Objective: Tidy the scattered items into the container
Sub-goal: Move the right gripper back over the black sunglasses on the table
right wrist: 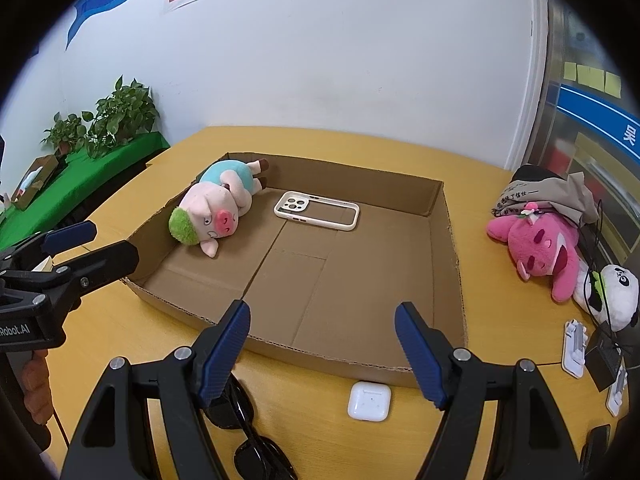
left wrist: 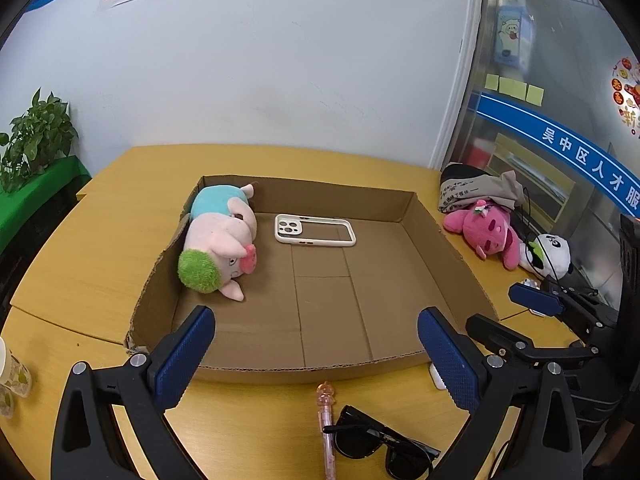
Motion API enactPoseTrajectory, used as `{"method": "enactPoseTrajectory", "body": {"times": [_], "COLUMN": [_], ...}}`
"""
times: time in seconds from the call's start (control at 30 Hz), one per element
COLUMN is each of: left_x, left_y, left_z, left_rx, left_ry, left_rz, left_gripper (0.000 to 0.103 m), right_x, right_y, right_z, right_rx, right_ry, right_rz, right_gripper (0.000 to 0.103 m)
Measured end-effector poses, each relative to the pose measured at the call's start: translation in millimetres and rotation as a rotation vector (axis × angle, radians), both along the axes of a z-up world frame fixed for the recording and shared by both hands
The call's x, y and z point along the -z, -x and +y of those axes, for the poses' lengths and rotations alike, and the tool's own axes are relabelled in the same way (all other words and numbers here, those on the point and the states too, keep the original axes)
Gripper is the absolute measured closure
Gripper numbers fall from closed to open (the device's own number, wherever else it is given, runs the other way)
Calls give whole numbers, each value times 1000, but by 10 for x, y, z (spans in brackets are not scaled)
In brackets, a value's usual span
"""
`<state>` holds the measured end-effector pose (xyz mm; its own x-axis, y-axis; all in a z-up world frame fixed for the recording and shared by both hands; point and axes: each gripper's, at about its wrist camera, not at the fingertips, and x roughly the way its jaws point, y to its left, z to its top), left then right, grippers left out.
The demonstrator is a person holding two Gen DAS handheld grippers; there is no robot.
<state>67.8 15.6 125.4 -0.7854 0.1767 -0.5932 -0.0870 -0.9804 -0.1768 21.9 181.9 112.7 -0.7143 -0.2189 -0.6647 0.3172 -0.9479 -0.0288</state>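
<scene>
A shallow cardboard tray (left wrist: pixel 448 236) (right wrist: pixel 450 240) lies on the yellow table. In it lie a pig plush (left wrist: pixel 220 240) (right wrist: pixel 216 208) at the left wall and a white phone case (left wrist: pixel 315 230) (right wrist: pixel 316 211). Black sunglasses (left wrist: pixel 380 444) (right wrist: pixel 244 420) and a pink pen (left wrist: pixel 327 428) lie on the table in front of the tray. A white earbud case (right wrist: pixel 369 401) lies near the tray's front right corner. My left gripper (left wrist: pixel 316 356) is open and empty over the tray's front edge. My right gripper (right wrist: pixel 322 348) is open and empty above the front edge, also visible in the left wrist view (left wrist: pixel 520 308).
A pink plush (left wrist: pixel 486 232) (right wrist: pixel 540 248), a panda plush (left wrist: pixel 554 254) (right wrist: pixel 618 296) and a grey bag (left wrist: pixel 476 192) (right wrist: pixel 548 192) lie at the table's right with black cables. White clips (right wrist: pixel 574 344) lie near them. Potted plants (right wrist: pixel 120 116) stand at the left. A cup (left wrist: pixel 10 376) stands front left.
</scene>
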Motion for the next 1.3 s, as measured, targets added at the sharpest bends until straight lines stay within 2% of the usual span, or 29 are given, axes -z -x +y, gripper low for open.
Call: {"method": "enactPoseTrajectory", "body": {"times": [1.03, 1.3], "left_x": [213, 395], "left_y": [-17, 42], "left_z": [132, 190], "left_rx": [59, 95], "left_ry": [-28, -36], "left_rz": [-65, -124], "left_gripper": [0, 0], "right_x": [107, 285], "right_y": [-131, -193], "right_z": [78, 127], "right_rx": [13, -33], "right_ry": [16, 39], "right_rz": [-30, -67], "right_gripper": [28, 28]}}
